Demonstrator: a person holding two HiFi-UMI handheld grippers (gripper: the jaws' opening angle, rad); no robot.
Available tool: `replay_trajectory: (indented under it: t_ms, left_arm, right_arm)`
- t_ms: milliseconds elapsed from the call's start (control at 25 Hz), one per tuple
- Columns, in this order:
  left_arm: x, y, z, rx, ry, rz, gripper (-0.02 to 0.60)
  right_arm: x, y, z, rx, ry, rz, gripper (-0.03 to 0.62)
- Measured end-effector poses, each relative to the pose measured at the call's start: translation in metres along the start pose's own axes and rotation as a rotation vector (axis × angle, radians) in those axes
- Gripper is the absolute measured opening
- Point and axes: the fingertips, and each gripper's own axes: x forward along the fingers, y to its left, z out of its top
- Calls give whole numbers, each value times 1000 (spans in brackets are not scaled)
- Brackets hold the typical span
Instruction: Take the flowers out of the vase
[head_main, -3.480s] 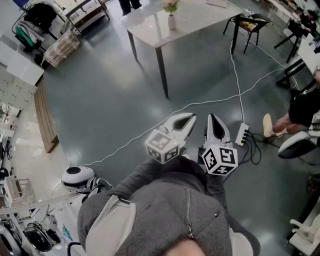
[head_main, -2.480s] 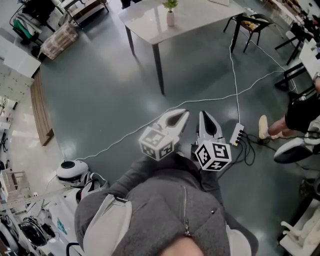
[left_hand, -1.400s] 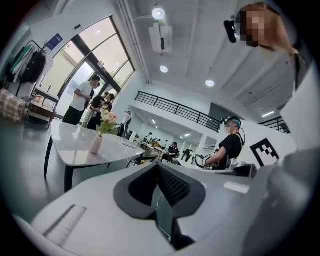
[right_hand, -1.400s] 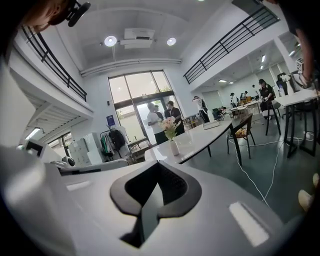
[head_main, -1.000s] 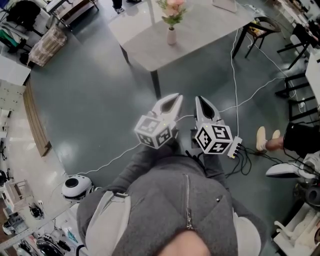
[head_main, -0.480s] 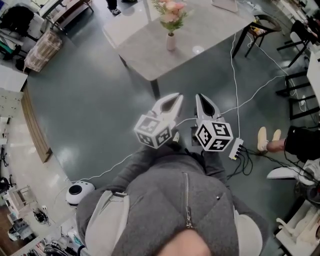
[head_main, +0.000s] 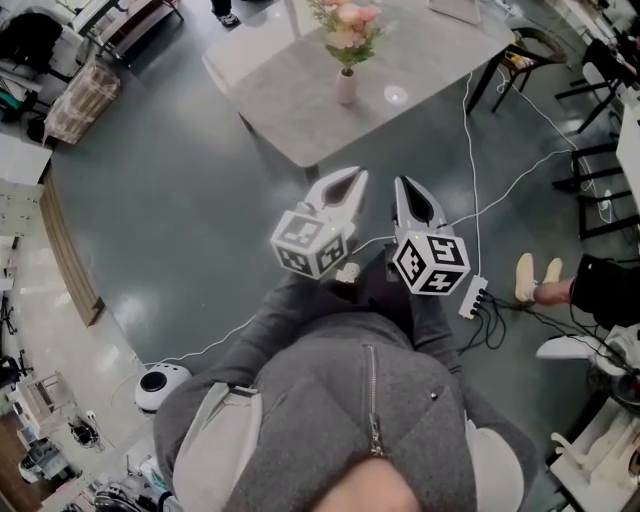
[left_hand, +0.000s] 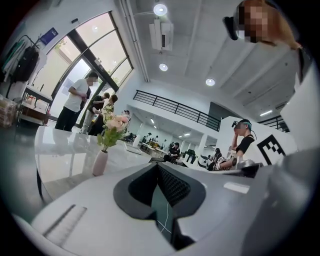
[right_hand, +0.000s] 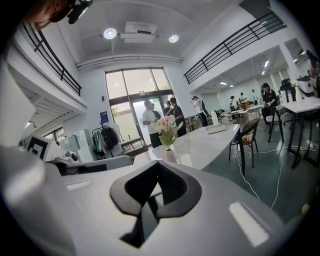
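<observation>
vase (head_main: 346, 87): upright on surface (head_main: 440, 50), flowers (head_main: 347, 25) in it | left gripper (head_main: 354, 176), right gripper (head_main: 404, 184): both closed, empty, well short of vase, off surface's corner | floor (head_main: 180, 200) left of vase open | cable (head_main: 467, 130), chair (head_main: 530, 50) right of vase

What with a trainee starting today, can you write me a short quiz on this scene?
1. True or false: the flowers stand in the vase.
2. The vase stands on: A the floor, B the table, C a chair.
3. What does the right gripper hold?
Key: 1 true; 2 B; 3 nothing, its jaws are shut.
</observation>
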Motion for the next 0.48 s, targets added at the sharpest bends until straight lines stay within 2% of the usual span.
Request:
replay_trajectory:
  t_ms: [160, 480]
  left_arm:
    - [12, 12, 13, 33, -19, 10, 9]
    - [38, 24, 23, 37, -37, 30, 9]
  right_arm:
    - [10, 5, 11, -16, -19, 4, 3]
    - [33, -7, 21, -10, -11, 36, 3]
